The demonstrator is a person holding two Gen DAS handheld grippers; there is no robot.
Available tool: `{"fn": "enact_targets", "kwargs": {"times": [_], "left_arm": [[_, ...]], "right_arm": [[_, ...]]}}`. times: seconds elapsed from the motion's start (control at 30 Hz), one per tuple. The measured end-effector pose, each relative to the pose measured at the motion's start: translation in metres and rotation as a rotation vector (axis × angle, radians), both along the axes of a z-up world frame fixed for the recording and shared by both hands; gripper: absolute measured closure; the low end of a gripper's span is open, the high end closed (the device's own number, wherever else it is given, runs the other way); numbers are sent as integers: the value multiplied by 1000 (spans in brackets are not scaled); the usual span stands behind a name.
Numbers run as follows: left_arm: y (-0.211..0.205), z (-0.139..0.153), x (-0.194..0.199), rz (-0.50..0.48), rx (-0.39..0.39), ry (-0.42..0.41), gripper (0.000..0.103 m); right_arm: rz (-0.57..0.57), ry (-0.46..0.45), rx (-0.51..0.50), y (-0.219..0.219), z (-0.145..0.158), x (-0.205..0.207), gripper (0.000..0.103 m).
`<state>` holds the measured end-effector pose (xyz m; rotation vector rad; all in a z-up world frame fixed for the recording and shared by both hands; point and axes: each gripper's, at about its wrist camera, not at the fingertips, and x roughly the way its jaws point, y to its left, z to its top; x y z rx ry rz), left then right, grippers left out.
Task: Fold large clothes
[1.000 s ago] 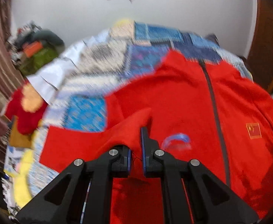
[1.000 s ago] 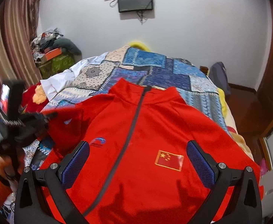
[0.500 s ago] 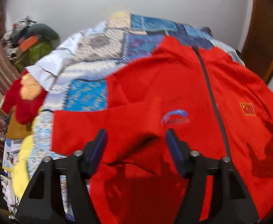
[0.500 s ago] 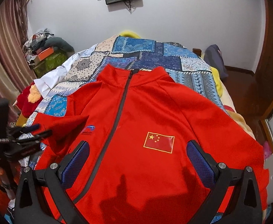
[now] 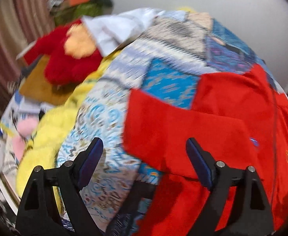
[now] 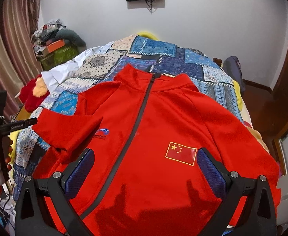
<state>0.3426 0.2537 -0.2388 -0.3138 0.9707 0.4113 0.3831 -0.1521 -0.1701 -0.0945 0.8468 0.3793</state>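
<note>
Both sets of tongs wide open, gripping nothing: right tongs (image 6: 144, 169) above red jacket (image 6: 163, 122) chest, left tongs (image 5: 144, 161) off its left edge. Sleeve (image 6: 69, 125) folded across jacket, probably to narrow it. Jacket flat on patchwork bed (image 6: 163, 53), collar farthest away.

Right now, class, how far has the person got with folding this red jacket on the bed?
Barely begun. Done: the red zip-up jacket lies spread front-up on the patchwork quilt, with one sleeve laid partly across its chest. In hand: nothing; the left gripper and right gripper are both open. Left: the other sleeve, then folding the body.
</note>
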Motion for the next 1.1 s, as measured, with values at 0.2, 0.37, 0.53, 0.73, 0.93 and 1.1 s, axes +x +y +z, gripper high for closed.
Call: {"fn": "enact_targets", "kwargs": {"times": [0.2,0.37,0.53,0.73,0.93,1.1], "left_arm": [[30,-28,11,59,-65,12,28],[19,-28,31,37,97,47,71],[14,-20,34,-49,125,51,101],[-13,30,30,-92,149,-51,101],[-66,92,37,-191,156,-175,101],[-133,139,45,-319,165,-265,101]], "right_arm": [[11,4,-19,6,-6,3,0],[7,19,-12,6,-10,6,0],[-6,18,-2,-1,-9,6,0],[-32,5,20,-18,0,1,0],[-63,-32,44,-43,15,-7,0],[-104,-53,74,-69,22,-15,0]]}}
